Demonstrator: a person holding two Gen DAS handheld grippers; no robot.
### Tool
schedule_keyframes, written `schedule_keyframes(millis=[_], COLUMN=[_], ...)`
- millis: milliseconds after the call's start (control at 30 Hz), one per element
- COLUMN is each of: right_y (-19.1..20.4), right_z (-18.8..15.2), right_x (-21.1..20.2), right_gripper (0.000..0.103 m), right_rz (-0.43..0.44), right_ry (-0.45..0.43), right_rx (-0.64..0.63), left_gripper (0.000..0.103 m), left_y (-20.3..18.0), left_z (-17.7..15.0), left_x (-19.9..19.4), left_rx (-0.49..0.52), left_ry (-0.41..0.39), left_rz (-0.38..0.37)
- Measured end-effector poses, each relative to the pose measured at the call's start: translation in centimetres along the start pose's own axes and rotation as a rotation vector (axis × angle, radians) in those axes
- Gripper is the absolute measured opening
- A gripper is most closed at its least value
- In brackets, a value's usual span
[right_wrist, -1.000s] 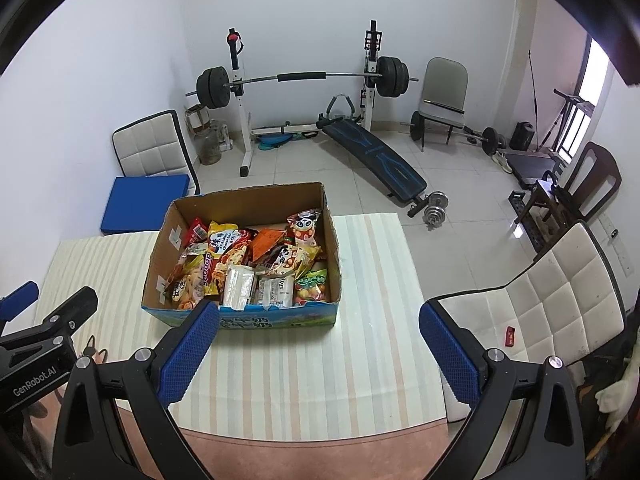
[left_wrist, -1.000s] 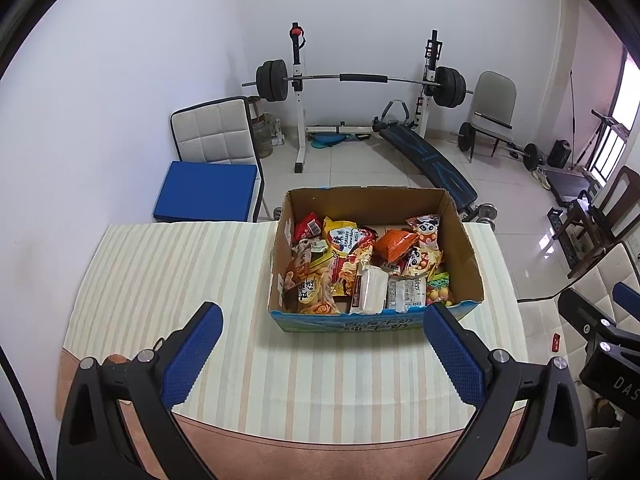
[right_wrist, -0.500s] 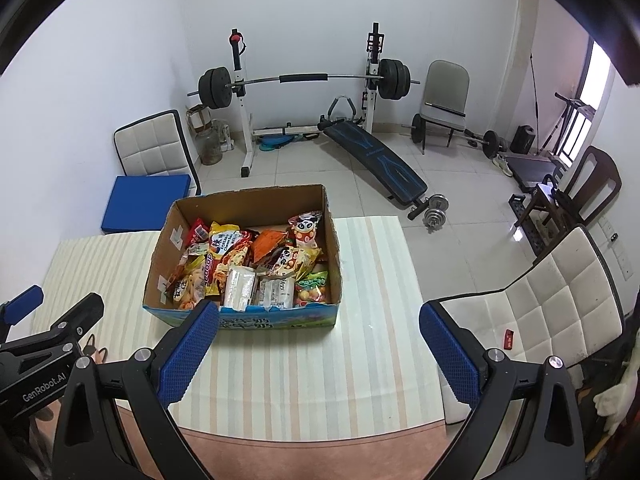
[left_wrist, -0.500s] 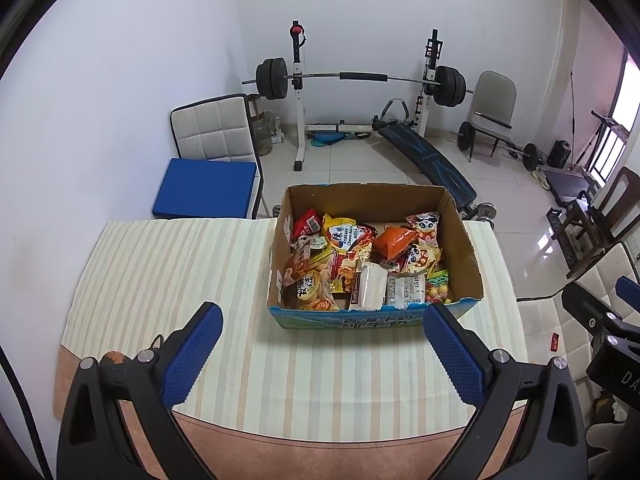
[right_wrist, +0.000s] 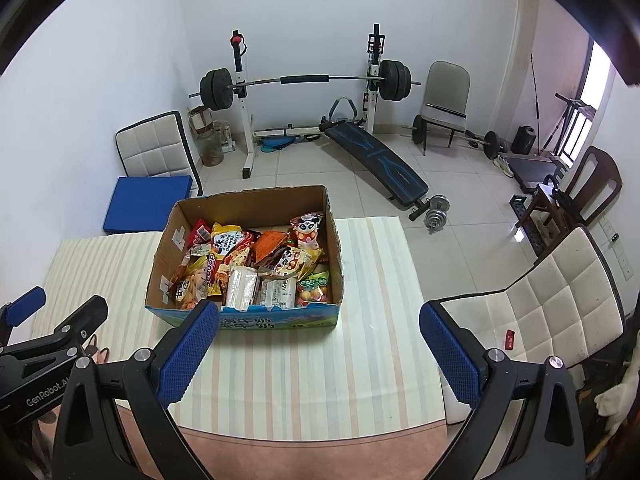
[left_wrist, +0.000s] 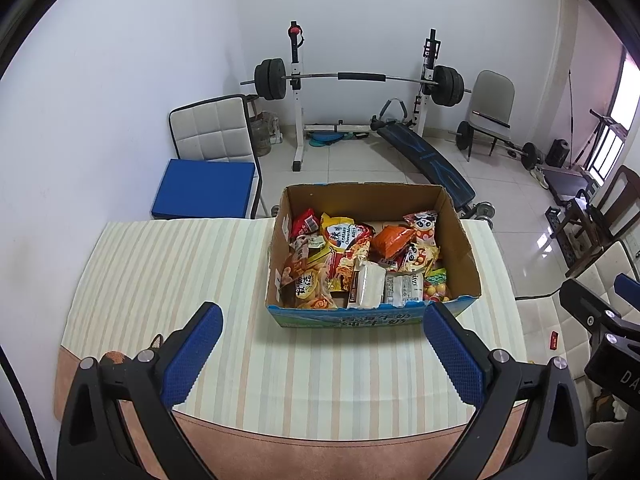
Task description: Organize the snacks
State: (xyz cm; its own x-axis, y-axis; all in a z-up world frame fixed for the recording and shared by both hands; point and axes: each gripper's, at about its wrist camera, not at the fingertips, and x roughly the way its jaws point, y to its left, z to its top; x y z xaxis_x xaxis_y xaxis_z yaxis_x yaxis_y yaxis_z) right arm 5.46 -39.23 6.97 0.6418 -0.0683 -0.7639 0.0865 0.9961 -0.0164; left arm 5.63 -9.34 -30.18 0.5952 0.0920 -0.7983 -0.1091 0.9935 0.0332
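Observation:
An open cardboard box (left_wrist: 464,252) full of colourful snack packets (left_wrist: 352,248) stands on the striped tablecloth (left_wrist: 168,264). It also shows in the right wrist view (right_wrist: 334,236), with the snack packets (right_wrist: 256,260) inside. My left gripper (left_wrist: 322,354) is open and empty, held above the table's near edge, short of the box. My right gripper (right_wrist: 318,350) is open and empty, also near the front edge, just right of the box front. The left gripper's fingers (right_wrist: 28,304) show at the left of the right wrist view.
A white chair with a blue cushion (left_wrist: 204,188) stands behind the table's left. A barbell rack (left_wrist: 360,80) and sit-up bench (left_wrist: 424,156) are on the tiled floor beyond. A white padded chair (right_wrist: 552,308) stands right of the table.
Both grippers have drifted slightly back and up; the box looks a little farther. Both stay open and empty.

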Motion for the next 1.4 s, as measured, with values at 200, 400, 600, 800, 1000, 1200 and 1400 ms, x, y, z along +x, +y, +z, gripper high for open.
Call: schedule_keyframes(millis=[200,400,600,800,1000,1200,1400], right_y=[0.1,0.1,0.0,-0.1,-0.3,-0.7,-1.1], right_z=[0.1,0.4,0.4,0.3,0.2,0.0,-0.2], right_x=[0.0,-0.2,-0.4,-0.5,-0.6,-0.7,-0.9], right_gripper=[0.102,0.102,0.102,0.102,0.102,0.102,0.102], right_rz=[-0.002,-0.003,-0.003,-0.003,-0.006,-0.010,-0.014], right_ry=[-0.002,-0.007,-0.003,-0.004,-0.006,0.000,0.001], right_rx=[-0.002,0.001,0.004,0.008,0.016,0.020,0.025], left_gripper=[0.103,0.103,0.103,0.103,0.103,0.103,0.103], left_y=[-0.2,-0.2,0.0,-0.1,-0.4,-0.5,-0.5], left_z=[-0.1,0.0,0.1,0.1,0.2,0.2,0.3], left_x=[-0.3,-0.5,-0.7,-0.8,-0.9,-1.0,-1.1], left_rx=[0.004,0.012,0.016,0.015,0.021,0.025,0.026], left_ry=[-0.012,-0.017,-0.019,-0.019,-0.022,-0.020,-0.021], left_rz=[0.003,0.000,0.000,-0.006,-0.009,-0.015,-0.014])
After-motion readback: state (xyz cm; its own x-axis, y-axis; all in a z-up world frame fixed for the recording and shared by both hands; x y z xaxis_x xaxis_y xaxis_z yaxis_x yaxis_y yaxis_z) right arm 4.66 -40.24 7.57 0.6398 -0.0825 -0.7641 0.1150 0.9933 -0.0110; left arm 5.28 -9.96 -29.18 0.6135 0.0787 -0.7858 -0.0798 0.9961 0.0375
